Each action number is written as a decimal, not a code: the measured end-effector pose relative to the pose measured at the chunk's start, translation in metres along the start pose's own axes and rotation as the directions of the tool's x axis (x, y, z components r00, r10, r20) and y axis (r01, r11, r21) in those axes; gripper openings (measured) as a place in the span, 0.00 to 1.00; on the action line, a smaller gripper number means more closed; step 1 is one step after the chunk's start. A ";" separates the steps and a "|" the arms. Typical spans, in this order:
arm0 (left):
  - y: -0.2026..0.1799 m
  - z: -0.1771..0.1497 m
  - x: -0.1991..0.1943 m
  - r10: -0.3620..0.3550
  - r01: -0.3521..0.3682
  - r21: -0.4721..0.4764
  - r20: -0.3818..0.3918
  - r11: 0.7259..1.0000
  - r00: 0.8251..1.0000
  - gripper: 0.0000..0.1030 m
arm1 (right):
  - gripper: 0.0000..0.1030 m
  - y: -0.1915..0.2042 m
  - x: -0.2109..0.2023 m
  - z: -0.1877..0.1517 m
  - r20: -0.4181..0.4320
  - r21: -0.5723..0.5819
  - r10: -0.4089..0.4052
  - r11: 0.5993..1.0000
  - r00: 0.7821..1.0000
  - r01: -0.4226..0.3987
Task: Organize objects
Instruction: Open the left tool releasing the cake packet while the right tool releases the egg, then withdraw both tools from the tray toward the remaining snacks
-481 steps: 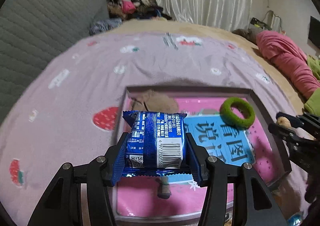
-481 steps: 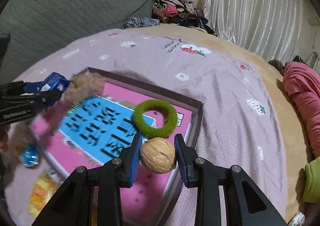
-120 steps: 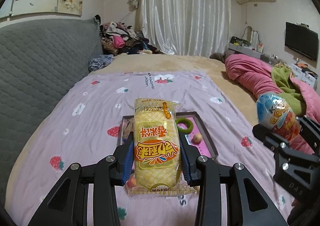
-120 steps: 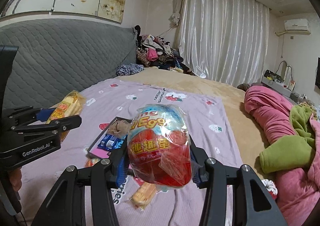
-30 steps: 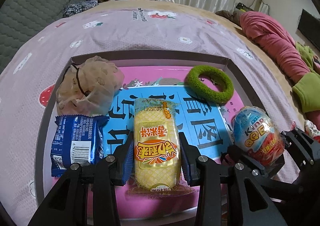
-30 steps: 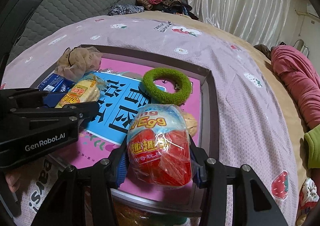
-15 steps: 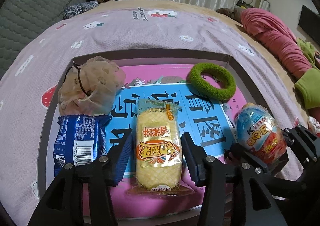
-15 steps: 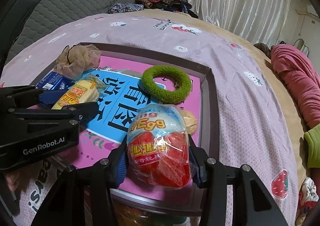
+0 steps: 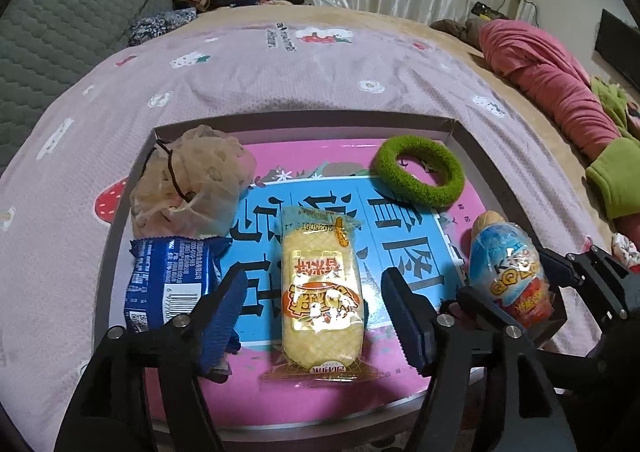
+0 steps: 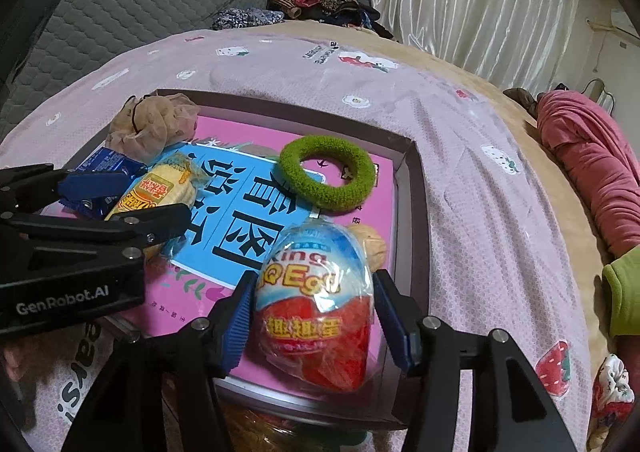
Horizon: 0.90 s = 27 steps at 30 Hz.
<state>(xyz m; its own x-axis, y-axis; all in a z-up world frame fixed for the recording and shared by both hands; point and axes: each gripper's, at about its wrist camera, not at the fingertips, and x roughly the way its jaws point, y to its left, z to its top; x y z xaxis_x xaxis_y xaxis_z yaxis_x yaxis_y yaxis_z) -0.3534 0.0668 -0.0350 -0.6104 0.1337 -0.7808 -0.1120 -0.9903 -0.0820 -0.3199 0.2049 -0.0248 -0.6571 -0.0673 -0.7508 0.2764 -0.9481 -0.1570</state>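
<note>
Tray (image 9: 472, 140): mid-frame on bedspread (image 9: 280, 68).
Left gripper (image 9: 316, 304): opening, pads clear of yellow pack (image 9: 320, 292) lying on tray.
Right gripper (image 10: 314, 316): opening, egg (image 10: 316, 304) between pads, lower right of tray.

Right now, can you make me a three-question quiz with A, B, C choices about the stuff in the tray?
1. Where does the yellow snack pack lie?
A. In the tray, between the left gripper's fingers
B. On the bedspread outside the tray
C. On top of the green ring

2. What colour is the fuzzy ring?
A. Red
B. Green
C. Blue

3. How is the right gripper around the toy egg?
A. Not near it
B. Clamped fully shut with no egg between
C. Jaws opening, egg between them

Answers: 1 A, the pack rests on the tray floor with both pads clear of it. 2 B, it is bright green. 3 C, gaps show beside the egg.
</note>
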 end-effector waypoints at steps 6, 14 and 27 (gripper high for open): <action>0.000 0.001 -0.007 0.013 -0.013 0.002 0.012 1.000 1.000 0.76 | 0.61 0.001 -0.005 0.002 0.017 0.002 -0.006 1.000 1.000 0.006; 0.007 0.003 -0.019 0.014 -0.014 -0.007 0.029 1.000 0.999 0.76 | 0.64 -0.004 -0.015 0.005 0.041 0.017 -0.044 0.999 0.998 0.043; 0.017 0.008 -0.049 0.009 -0.007 -0.016 0.085 1.000 0.996 0.78 | 0.76 -0.001 -0.042 0.012 0.121 0.030 -0.087 0.996 0.989 0.084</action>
<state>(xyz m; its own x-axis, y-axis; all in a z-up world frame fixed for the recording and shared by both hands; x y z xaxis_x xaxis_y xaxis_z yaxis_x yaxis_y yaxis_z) -0.3318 0.0441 0.0065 -0.6758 0.1279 -0.7259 -0.0953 -0.9917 -0.0861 -0.3008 0.2049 0.0145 -0.7586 -0.0219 -0.6512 0.1992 -0.9594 -0.1998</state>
